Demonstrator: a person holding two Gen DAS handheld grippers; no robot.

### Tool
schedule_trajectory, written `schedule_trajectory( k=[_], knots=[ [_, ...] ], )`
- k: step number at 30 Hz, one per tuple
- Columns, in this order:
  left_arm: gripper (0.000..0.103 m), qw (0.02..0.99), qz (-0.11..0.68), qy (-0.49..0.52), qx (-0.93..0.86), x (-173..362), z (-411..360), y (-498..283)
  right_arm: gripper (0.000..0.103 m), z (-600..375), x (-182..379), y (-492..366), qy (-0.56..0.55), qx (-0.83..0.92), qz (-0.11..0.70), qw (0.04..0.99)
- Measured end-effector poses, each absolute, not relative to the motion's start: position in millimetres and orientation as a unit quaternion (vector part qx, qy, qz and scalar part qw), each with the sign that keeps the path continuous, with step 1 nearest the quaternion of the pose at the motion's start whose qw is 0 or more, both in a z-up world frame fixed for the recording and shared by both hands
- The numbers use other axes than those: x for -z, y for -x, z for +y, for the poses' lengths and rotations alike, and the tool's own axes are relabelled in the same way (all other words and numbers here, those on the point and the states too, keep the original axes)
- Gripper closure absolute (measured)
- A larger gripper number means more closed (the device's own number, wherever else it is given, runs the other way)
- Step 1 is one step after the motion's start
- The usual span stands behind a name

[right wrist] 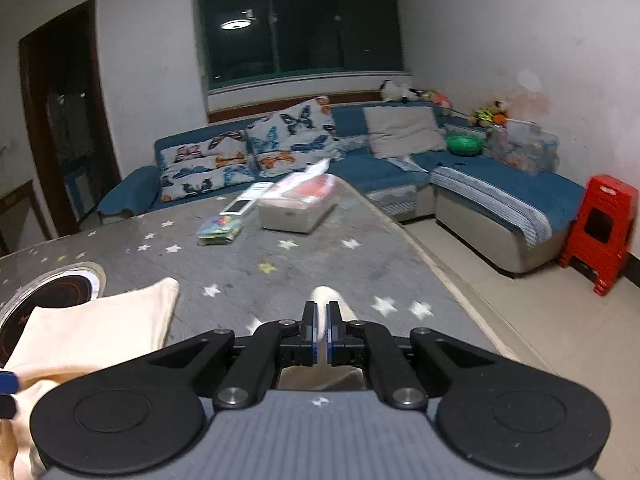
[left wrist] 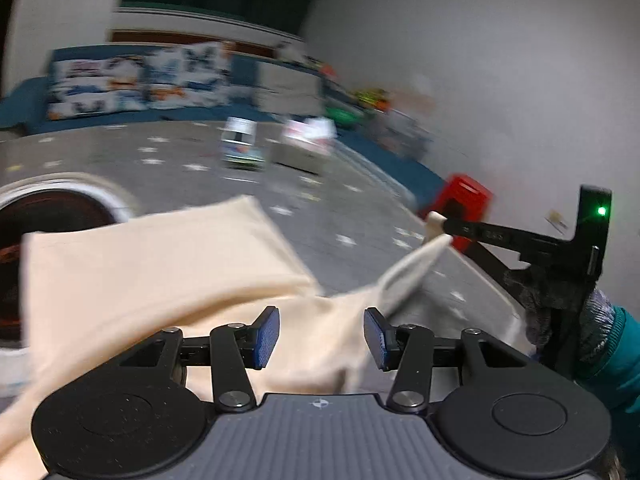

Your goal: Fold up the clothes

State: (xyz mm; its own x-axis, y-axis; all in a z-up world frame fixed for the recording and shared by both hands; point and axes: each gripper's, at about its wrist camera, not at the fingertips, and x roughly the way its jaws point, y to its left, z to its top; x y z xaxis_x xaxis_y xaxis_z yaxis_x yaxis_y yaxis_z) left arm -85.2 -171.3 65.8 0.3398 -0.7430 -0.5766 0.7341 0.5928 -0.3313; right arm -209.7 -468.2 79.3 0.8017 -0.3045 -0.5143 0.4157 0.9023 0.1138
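On the tabletop (right wrist: 320, 264), grey with a pale star print: one cream garment (left wrist: 160, 280), partly flat, lying beside a round dark inset ringed in white (right wrist: 52, 292) near the left end. Right gripper (right wrist: 320, 320): jaws narrowed hard onto a tip of the cream cloth, which shows between the blue pads; the left wrist view shows that tip raised clear of the surface, with a band of cloth strung from it back to the main body. Left gripper (left wrist: 322, 338): jaws standing about half apart over the cloth, nothing pressed between the pads, so holding nothing. Step in hand, as judged: a pinched corner or sleeve end is being lifted to begin a fold, with most of the folding not yet done. Next move, as judged: the left gripper needs to settle on a second edge or corner and close there, so that the lifted part can be carried over the body without dragging the rest along. Count of things: garments, one; grippers, two; box with papers (right wrist: 296, 208), one, at the far end of the tabletop; flat coloured packet (right wrist: 220, 230), one, just beside it; white card (right wrist: 240, 204), one; red stool (right wrist: 600, 232), one, on the floor to the right; blue sofa (right wrist: 400, 168), one, along the wall; butterfly cushions (right wrist: 248, 156), two; grey cushion (right wrist: 404, 130), one.
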Motion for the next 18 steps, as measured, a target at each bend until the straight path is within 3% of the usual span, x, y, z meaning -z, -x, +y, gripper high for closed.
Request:
schedule_trajectory(
  k=[9,18],
  knots=[
    [0.049,0.758,0.411,-0.029,0.506,-34,-211,99,0.098,-490,-53,255,-0.135,0.265,0.296,0.908],
    [0.049,0.755,0.416,-0.018,0.507,-39,-199,99,0.094,-478,-46,227,-0.125,0.189,0.322,0.919]
  ],
)
